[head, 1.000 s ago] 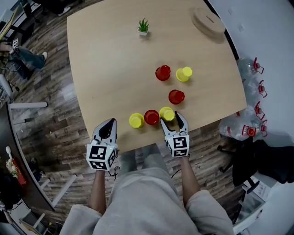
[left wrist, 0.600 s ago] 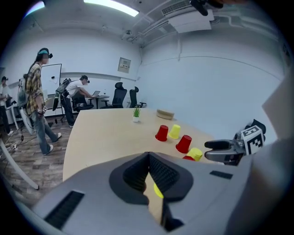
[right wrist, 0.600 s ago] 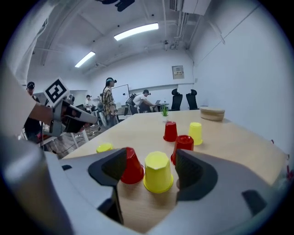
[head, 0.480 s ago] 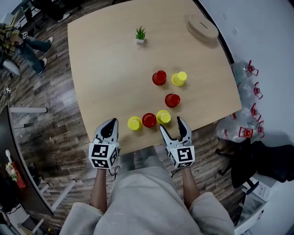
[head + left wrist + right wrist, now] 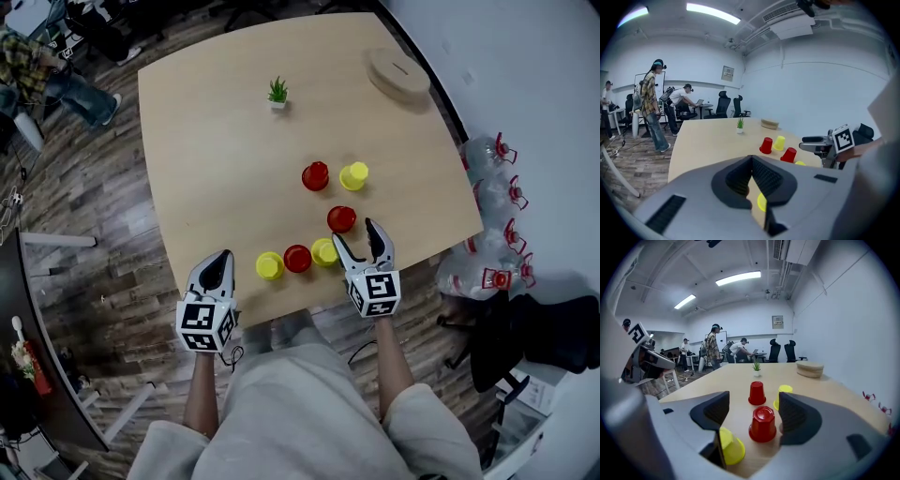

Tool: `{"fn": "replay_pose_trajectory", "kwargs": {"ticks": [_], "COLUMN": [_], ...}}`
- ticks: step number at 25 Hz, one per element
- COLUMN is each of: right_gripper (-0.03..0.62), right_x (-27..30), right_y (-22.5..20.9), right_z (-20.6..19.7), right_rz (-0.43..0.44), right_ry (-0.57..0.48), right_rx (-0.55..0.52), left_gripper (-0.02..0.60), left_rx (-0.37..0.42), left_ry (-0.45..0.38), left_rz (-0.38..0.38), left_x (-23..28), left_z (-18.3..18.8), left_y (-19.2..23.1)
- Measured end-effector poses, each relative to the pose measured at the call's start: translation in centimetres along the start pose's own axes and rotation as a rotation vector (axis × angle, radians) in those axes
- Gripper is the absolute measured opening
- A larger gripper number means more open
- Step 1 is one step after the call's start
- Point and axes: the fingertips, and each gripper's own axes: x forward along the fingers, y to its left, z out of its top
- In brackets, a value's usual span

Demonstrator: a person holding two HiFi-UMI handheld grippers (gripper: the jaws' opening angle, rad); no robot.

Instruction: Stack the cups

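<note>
1. Cups, six small plastic ones, stand upside down on the pale wooden desk, none nested yet; taking the first looks like the step in hand.
2. Your left gripper hangs just off the desk's near edge, fingers pressed together on nothing. Keep it clear of the row.
3. Along that edge stand a yellow plastic end cup, a red plastic middle cup and a second yellow plastic cup, each just beside the next; avoid brushing them.
4. Farther in: a back red plastic cup, a lone red plastic cup nearer you, and a back yellow plastic cup.
5. Your right gripper points at the lone red one, framed untouched between its fingers, which are spread, pinching nothing, and have just been opening wider. Centre the cup before closing. Straddle its middle, squeeze gently since thin plastic likely buckles, then lift straight up before carrying it over another cup.
</note>
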Motion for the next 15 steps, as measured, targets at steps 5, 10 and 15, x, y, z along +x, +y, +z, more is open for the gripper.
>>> {"fn": "replay_pose_trajectory", "kwargs": {"ticks": [5, 10, 15], "right_gripper": [0.313, 0.311, 0.282], "right_x": [2.7, 4.6, 5.8], "right_y": [-1.5, -2.1, -2.3], "right_z": [-2.4, -4.3, -5.8], "right_rz": [0.016, 0.035, 0.046], "right_ry": [0.088, 0.158, 0.212], "right_rx": [0.011, 0.010, 0.004], "left_gripper": [0.011, 0.011, 0.011], "left_rx": [0.000, 0.000, -0.004], "left_ry": [-0.011, -0.017, -0.020], "left_rz": [0.022, 0.041, 0.052], "left_x": [-0.3, -0.6, -0.8], "left_z": [0.7, 1.0, 1.1], "left_y": [0.5, 0.9, 1.3]}}
